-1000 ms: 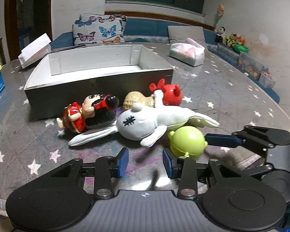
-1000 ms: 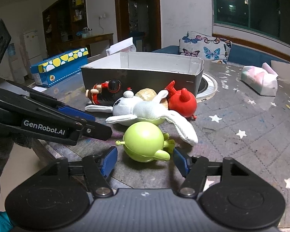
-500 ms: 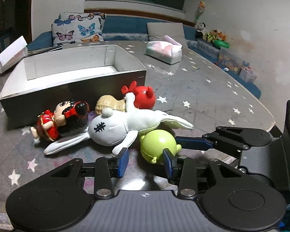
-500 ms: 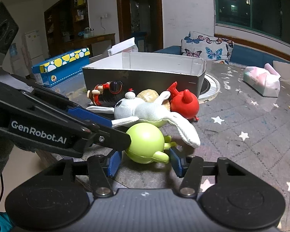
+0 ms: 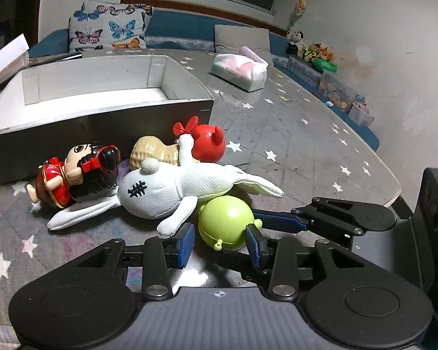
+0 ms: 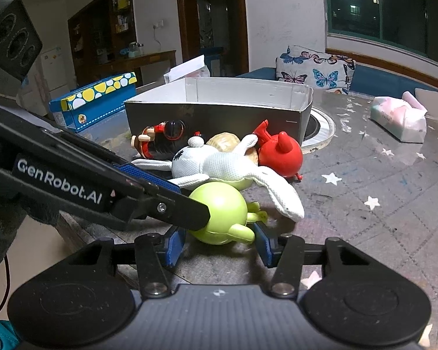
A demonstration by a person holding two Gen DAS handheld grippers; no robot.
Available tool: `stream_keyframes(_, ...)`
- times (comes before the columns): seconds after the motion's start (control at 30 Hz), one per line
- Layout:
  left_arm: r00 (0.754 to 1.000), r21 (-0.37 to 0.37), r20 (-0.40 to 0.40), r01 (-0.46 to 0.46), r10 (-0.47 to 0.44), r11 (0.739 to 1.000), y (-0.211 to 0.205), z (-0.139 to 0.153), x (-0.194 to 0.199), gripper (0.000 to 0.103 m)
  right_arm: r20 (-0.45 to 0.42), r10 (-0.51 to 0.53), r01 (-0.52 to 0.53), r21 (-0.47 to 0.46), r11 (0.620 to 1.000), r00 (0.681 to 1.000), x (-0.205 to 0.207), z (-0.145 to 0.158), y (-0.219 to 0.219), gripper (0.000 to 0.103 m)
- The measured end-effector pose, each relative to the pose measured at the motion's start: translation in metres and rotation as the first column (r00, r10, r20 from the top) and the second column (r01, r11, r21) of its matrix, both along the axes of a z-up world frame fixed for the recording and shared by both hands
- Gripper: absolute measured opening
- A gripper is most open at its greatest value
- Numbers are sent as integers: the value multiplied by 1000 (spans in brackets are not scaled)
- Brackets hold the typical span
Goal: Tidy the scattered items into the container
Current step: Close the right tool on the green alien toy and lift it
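A green round toy (image 5: 226, 222) (image 6: 220, 214) lies at the table's near edge, under a white plush rabbit (image 5: 166, 194) (image 6: 219, 166). Behind them are a doll in red (image 5: 70, 179) (image 6: 160, 138), a peanut-shaped toy (image 5: 151, 153) (image 6: 227, 143) and a red horned toy (image 5: 208, 143) (image 6: 280, 154). The open grey box (image 5: 102, 116) (image 6: 219, 110) stands behind, empty. My left gripper (image 5: 220, 245) is open, with the green toy between its fingers. My right gripper (image 6: 219, 242) is open, its blue pads beside the same toy.
A tissue pack (image 5: 239, 71) (image 6: 398, 119) lies far right on the star-patterned table (image 5: 292, 134). A blue spotted box (image 6: 93, 100) stands at the left. The table edge (image 5: 394, 186) is close on the right. The left gripper's arm (image 6: 87, 180) crosses the right wrist view.
Both grippers have moved in on the green toy. The left one swung right until its fingers flank the toy. The right gripper's opening has narrowed around it.
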State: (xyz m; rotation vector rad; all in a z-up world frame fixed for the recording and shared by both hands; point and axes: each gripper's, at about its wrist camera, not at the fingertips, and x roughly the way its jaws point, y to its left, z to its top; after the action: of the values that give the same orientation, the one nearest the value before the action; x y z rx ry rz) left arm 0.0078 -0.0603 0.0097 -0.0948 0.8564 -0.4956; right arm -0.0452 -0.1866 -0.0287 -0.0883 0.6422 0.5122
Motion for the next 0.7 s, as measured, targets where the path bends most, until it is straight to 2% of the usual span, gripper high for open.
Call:
stream_keyframes(0.23, 999, -46, -51, 11, -14, 999, 3, -4, 10, 41, -4, 1, -1, 4, 1000, 1000, 4, -1, -1, 51)
stream_keyframes(0.4, 999, -48, -37, 9, -11, 999, 7, 2, 13, 41, 10, 3, -3, -10, 1000, 1000, 6, 0, 0, 53)
stream_keyframes(0.57, 998, -95, -65, 4, -11, 995, 14, -1, 21, 41, 21, -4, 4, -17, 1000, 1000, 6, 1, 0, 53)
stream_keyframes(0.7, 996, -123, -84, 12, -23, 992, 12, -2, 26, 41, 24, -4, 5, -15, 1000, 1000, 6, 4, -2, 58)
